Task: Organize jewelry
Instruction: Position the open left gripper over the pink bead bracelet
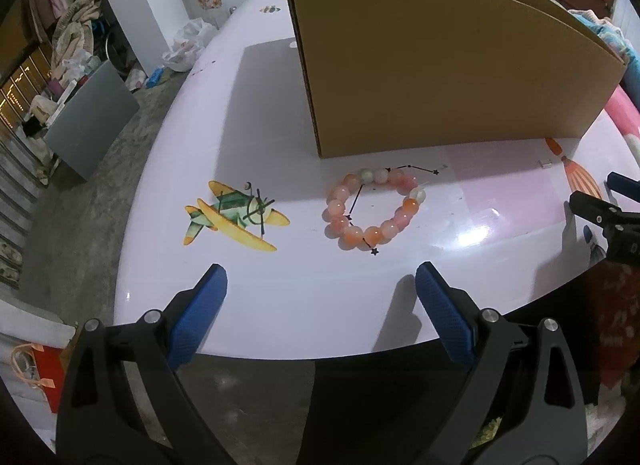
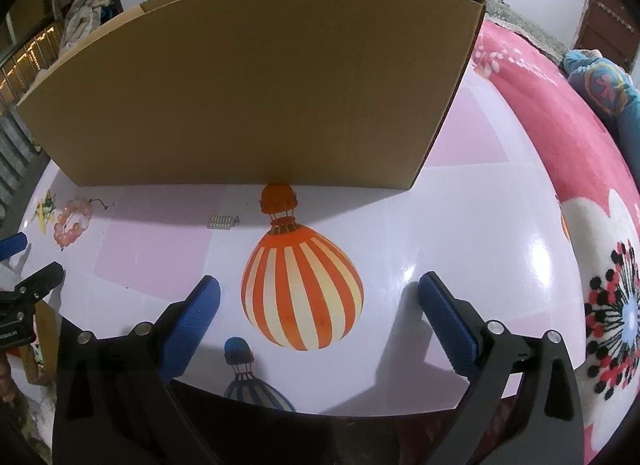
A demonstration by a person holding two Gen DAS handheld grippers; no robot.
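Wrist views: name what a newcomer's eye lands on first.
The tall cardboard box at the back of the table dominates. In front of it, a printed orange-striped balloon lies beyond the open right gripper, and a pink bead bracelet beyond the open left gripper.

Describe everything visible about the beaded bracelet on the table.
The bracelet is a closed ring of round, glossy beads in pink, orange and a few pale whitish ones, stone or glass by the look. It lies flat on the white table, over a printed star-and-line drawing, just in front of the cardboard box without touching it. Nothing grips it; the left tool is open, short of it.
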